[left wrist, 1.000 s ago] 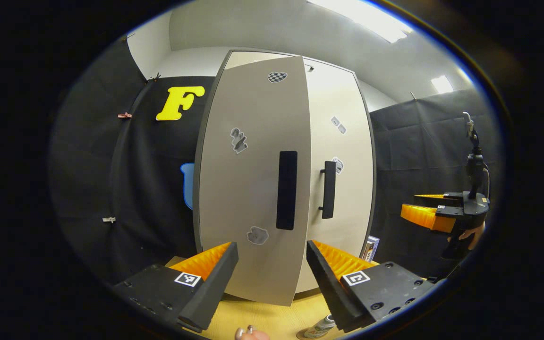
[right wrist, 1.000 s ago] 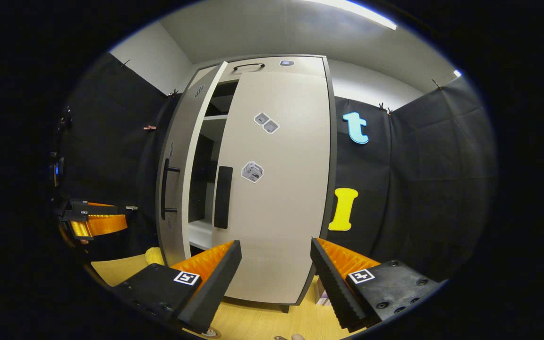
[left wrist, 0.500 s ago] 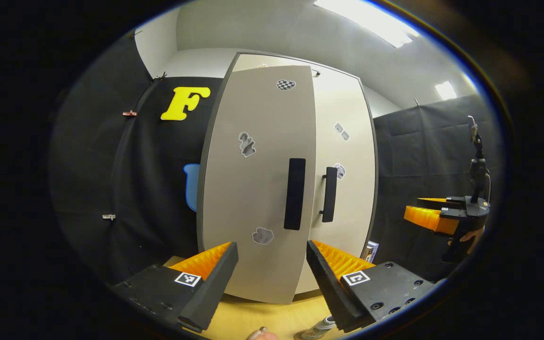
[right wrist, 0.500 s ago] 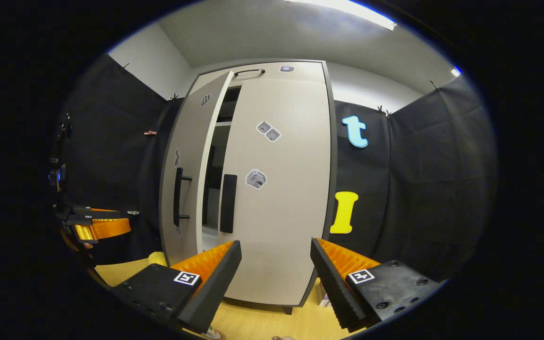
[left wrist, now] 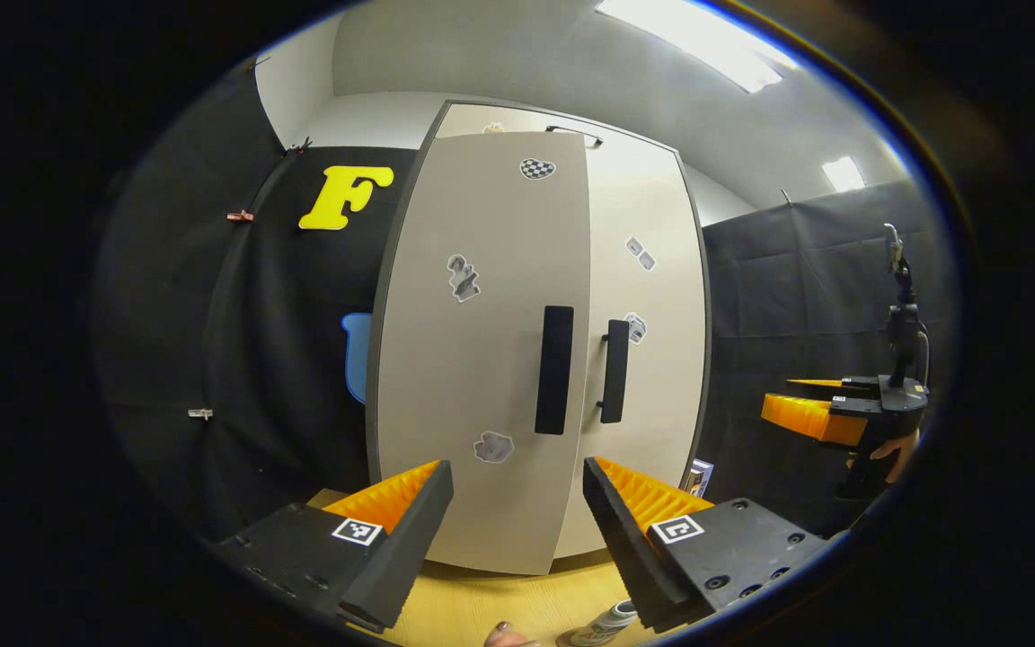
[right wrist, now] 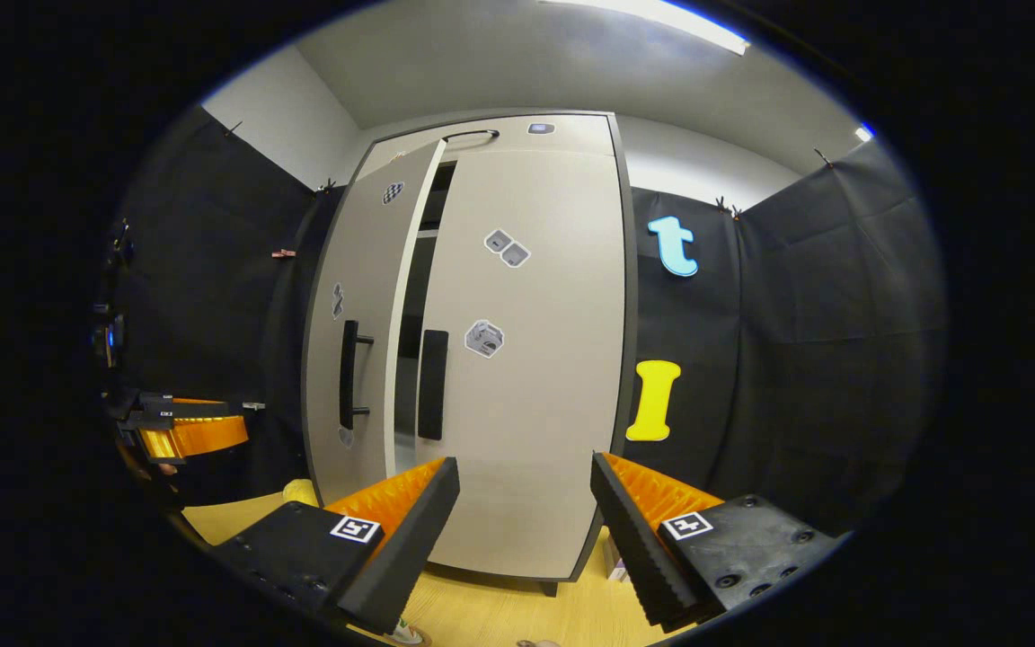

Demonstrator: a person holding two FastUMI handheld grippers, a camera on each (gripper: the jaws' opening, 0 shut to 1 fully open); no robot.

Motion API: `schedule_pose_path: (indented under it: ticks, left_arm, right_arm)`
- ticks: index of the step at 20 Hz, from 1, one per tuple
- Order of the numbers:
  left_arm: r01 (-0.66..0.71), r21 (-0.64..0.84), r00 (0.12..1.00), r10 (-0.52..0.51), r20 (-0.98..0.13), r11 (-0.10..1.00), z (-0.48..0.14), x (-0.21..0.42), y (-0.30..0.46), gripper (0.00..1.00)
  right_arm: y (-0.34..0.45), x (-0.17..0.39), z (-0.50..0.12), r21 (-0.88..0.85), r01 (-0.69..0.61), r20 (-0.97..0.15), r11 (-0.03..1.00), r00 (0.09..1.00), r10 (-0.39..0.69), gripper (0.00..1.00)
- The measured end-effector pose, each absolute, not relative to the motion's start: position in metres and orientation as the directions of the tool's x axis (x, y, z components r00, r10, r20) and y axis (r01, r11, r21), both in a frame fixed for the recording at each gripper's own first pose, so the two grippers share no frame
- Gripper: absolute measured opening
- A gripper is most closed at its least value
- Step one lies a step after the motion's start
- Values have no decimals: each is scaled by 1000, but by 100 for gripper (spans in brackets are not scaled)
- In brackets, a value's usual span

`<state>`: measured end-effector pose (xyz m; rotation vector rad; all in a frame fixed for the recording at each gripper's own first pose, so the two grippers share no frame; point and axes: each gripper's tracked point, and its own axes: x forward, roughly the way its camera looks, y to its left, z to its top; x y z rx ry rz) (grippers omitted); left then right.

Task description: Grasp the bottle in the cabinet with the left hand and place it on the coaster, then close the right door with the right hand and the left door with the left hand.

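Ahead of both pairs of jaws stands the cabinet [right wrist: 482, 341], the biggest thing before you. Its right door [right wrist: 526, 359] sits flush and looks closed. Its left door [left wrist: 473, 359] is nearly home, though from the right gripper view a dark slit shows between the two doors, so I judge the last step not yet done.

Your left gripper [left wrist: 517, 521] faces that left door with its jaws spread wide and holding nothing; the door's handle [left wrist: 554, 370] sits above and between them, apart from both. Your right gripper [right wrist: 525, 521] also has its jaws wide apart and empty, squared up to the right door. In the left gripper view it hangs well off to the right of your left jaws, clear of the cabinet.

Below your left jaws, at the near edge of the wooden surface [left wrist: 482, 602], the bottle [left wrist: 603, 624] stands; I cannot make out the coaster under it.

The risks from here, as I judge them:
- stopping short would leave the left door ajar
- a hard push could bounce it back open
- dropping the left gripper as you press could knock the bottle below it
- a finger catching the handle could pull the door outward
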<state>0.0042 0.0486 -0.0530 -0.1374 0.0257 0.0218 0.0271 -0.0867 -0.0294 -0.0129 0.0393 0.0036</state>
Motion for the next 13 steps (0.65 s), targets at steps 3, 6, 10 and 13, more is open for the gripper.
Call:
schedule_pose_path:
  ticks: [3, 6, 10, 13]
  left_arm:
    - [-24, -131, 999, 20, -28, 991, -53, 5, 48, 93]
    - [-26, -125, 999, 22, -33, 992, -53, 5, 48, 93]
    - [-20, -136, 999, 16, -30, 990, -52, 4, 46, 93]
    - [-22, -135, 999, 18, -31, 991, -52, 4, 45, 93]
  right_arm:
    - [-88, 26, -30, -10, 1, -45, 1000, 999, -1, 98]
    - [-90, 27, -31, -14, 3, -48, 1000, 999, -4, 98]
    - [-91, 26, -29, -12, 0, -45, 1000, 999, -1, 98]
    - [-92, 25, -30, -18, 5, -44, 1000, 999, -6, 98]
